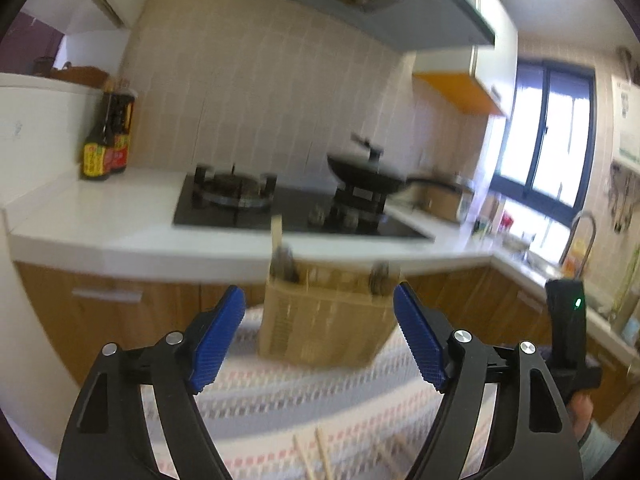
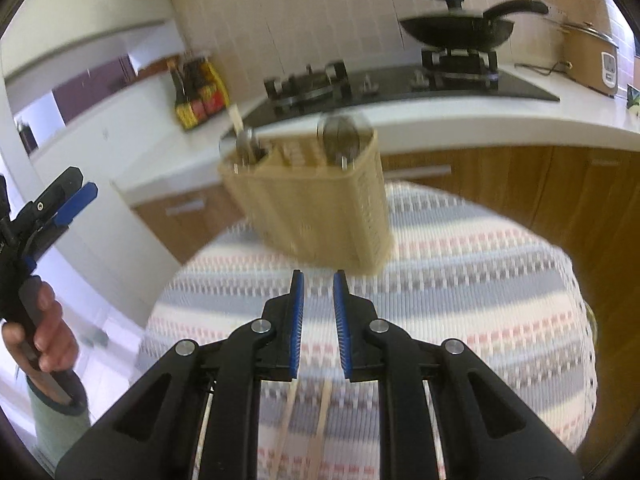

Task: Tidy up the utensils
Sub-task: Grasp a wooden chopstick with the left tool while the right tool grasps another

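Note:
A beige slotted utensil holder (image 1: pixel 320 320) (image 2: pixel 316 208) stands on the far part of a round table with a striped cloth (image 1: pixel 280 400) (image 2: pixel 480 280). Metal spoons (image 2: pixel 340 132) and one wooden chopstick (image 2: pixel 237 118) stick up from it. Two wooden chopsticks (image 1: pixel 320 452) (image 2: pixel 320 420) lie loose on the cloth near me. My left gripper (image 1: pixel 318 292) is wide open in front of the holder, with nothing between its pads. My right gripper (image 2: pixel 319 276) hovers over the loose chopsticks, jaws a narrow gap apart and empty. The left gripper (image 2: pixel 76 200) also shows at the left edge of the right wrist view.
Behind the table runs a white counter (image 1: pixel 100 220) with a black gas hob (image 1: pixel 280 208), a black wok (image 2: pixel 456 30) and dark sauce bottles (image 1: pixel 106 140). A rice cooker (image 2: pixel 592 60) stands to the right, and a sink tap (image 1: pixel 580 232) by the window. Wooden cabinets sit below.

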A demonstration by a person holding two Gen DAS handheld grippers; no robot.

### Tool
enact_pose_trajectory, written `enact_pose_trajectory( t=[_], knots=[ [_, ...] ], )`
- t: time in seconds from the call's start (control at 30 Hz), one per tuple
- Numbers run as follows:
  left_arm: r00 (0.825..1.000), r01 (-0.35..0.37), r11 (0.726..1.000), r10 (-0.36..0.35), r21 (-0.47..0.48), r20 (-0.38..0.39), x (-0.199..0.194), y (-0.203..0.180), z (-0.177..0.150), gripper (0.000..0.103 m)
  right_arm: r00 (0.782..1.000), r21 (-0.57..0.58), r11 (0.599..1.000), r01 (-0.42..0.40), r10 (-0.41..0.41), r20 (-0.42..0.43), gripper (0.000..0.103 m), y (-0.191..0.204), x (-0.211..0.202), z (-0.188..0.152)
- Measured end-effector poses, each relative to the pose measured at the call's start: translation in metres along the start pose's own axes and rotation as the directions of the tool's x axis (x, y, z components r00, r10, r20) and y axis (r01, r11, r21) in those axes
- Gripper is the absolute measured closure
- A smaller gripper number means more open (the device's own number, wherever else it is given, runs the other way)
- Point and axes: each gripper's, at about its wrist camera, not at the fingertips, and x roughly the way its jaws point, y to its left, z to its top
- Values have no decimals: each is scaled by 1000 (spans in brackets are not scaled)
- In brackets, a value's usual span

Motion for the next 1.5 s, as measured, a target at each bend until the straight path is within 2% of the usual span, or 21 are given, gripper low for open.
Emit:
enact_pose_trajectory(
  t=[0.1,0.17,0.23,0.27,0.4,0.5,0.6,0.63,0.7,0.83,0.9,0.97,1.03,1.17,1.37,1.5],
  knots=[
    [996,-21,1000,22,15,-82,-2,-1,-22,28,999,-16,1000,22,-22,-49,87,6,2,-25],
    [989,-38,999,41,20,-145,2,0,-38,28,997,-11,1000,28,-29,-78,77,6,5,-36],
    [977,-37,999,39,13,-211,7,3,-55,28,994,-7,999,31,-31,-102,59,7,7,-50],
    [970,-30,1000,31,6,-240,9,4,-64,28,993,-13,999,41,-43,-110,59,7,8,-55],
    [941,-22,1000,17,-10,-338,21,9,-91,29,977,-28,997,78,-82,-198,59,13,18,-76],
    [913,-19,1000,14,-7,-407,31,10,-108,33,954,-47,992,114,-123,-272,59,16,28,-90],
    [878,-18,1000,17,2,-477,42,10,-125,40,933,-85,989,123,-144,-329,69,22,36,-101],
    [866,-23,1000,21,2,-499,46,10,-128,42,928,-96,987,127,-152,-339,78,24,38,-102],
    [827,-45,999,33,-7,-562,55,14,-135,52,913,-130,982,138,-177,-368,84,29,44,-108],
    [787,-45,999,27,-14,-617,68,18,-142,53,893,-145,979,146,-194,-407,84,32,50,-112],
    [773,-40,999,31,0,-633,74,19,-142,56,877,-174,973,152,-213,-431,84,35,53,-111],
    [752,-28,999,37,24,-658,81,16,-145,61,864,-189,970,150,-222,-453,84,36,58,-109],
    [736,-21,999,41,38,-676,88,11,-147,61,853,-199,969,147,-226,-470,84,37,60,-107],
    [731,-37,995,88,90,-677,95,6,-148,68,845,-221,963,152,-242,-477,88,41,70,-101],
    [723,-33,995,87,91,-686,97,10,-144,78,843,-254,955,153,-260,-470,88,45,75,-103],
    [701,-33,985,142,167,-699,100,1,-143,78,825,-257,954,151,-265,-498,88,45,76,-101]
  ],
)
